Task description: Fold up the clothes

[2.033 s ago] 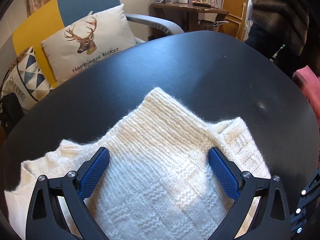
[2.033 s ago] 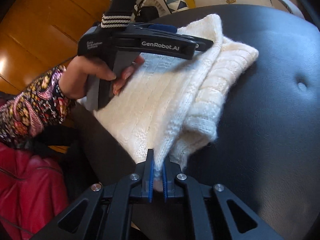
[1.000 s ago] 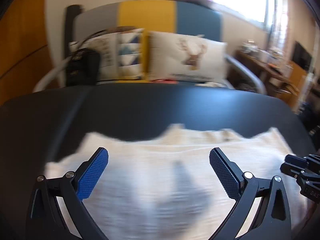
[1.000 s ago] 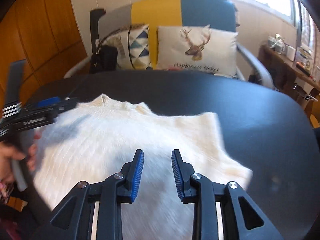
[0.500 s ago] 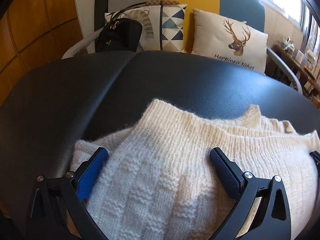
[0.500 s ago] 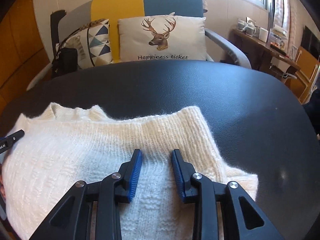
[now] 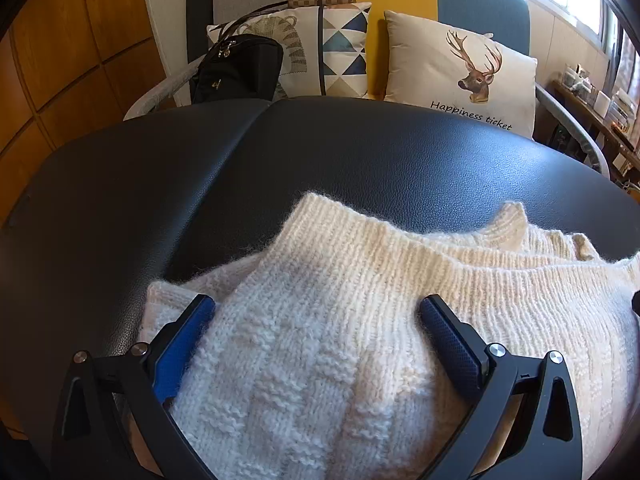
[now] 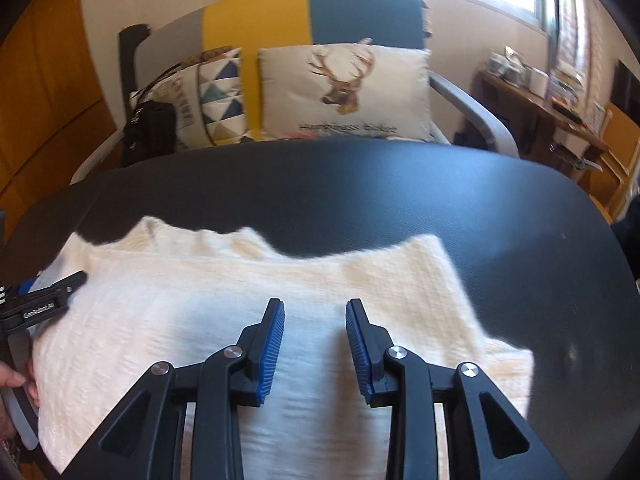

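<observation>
Left claw (image 7: pixel 316 340) is standing wide over the sweater (image 7: pixel 340 320), pads apart w/ nothing pinched; knit is bulging up btwn them but neither pad looks to be pressing. Right claw (image 8: pixel 314 346) is sitting narrow, jaws parted a bit, empty, hovering above the sweater's right half. In the right wrist view the left claw's tip (image 8: pixel 48 300) is showing at the sweater's left end, w/ the person's fingers (image 8: pixel 12 380) just below it.

Sweater is lying as a folded bundle on the near part of the black counter (image 7: pixel 360 152), closer to the near edge than the far edge, spread left-to-right. Ribbed edges are facing the far edge; several layers are stacked there, not lined up, one ribbed corner poking up toward the right. Far half of the counter is showing bare surface. Beyond the far edge a deer cushion (image 7: pixel 460 68), a triangle cushion (image 7: pixel 344 52) & a black bag (image 7: pixel 236 68) are resting on a sofa.

Step in hand, as I'm reading it: tidying the bundle before the next fold. To do it well, each claw should be taking one end of the near edge, biting through all layers, not just the top one. Lifting both ends level & together, then laying them onto the ribbed edge so the layers square up. Knit is soft & stretchy, so pulling hard or uneven would be skewing the stack.
</observation>
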Tool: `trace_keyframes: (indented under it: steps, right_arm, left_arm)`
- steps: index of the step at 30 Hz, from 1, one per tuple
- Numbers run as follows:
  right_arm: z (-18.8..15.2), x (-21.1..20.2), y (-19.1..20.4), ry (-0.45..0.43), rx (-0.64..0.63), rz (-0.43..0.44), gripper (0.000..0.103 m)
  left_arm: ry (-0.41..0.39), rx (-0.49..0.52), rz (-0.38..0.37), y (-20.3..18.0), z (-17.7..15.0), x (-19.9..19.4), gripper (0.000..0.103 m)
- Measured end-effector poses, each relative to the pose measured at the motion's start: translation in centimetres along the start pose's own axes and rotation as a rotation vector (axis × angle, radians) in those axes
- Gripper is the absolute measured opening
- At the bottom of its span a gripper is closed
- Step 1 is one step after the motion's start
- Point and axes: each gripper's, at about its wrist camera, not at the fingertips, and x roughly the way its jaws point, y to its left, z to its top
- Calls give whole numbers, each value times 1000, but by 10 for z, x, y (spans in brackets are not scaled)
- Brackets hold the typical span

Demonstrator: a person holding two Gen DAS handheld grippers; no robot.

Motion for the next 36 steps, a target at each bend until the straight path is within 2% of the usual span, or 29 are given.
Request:
trace_keyframes:
  steps: [5, 10, 15, 19, 22, 24, 29, 32, 36]
  right_arm:
    - [4, 20, 29, 28, -43, 20, 32]
    - [6, 40, 32, 46, -65, -12, 32]
    - [9, 44, 34, 43, -96, -33, 33]
    - [17, 31, 24, 44, -19, 35, 33]
    - [27, 13, 33, -14, 20, 154, 35]
    - [28, 14, 55, 8, -34, 225, 35]
    - [16, 42, 112, 116, -199, 293, 35]
    - [13, 62, 122, 149, -226, 260, 35]
    - [16, 74, 125, 122, -235, 211, 34]
  left_arm:
    - [0, -1, -3, 0, -1, 1, 103]
    - [-2, -1, -2, 0, -2, 2, 103]
    - [1, -5, -5, 0, -2, 2, 103]
    - [9, 1, 1, 0, -1, 3, 103]
    - [11, 9, 18, -4, -1, 2, 103]
    - [21, 9, 19, -4, 0, 3, 103]
    - [28, 1, -5, 3, 3, -1, 103]
    - [26, 33, -4, 2, 3, 3, 103]
    - [13, 22, -18, 2, 1, 7, 103]
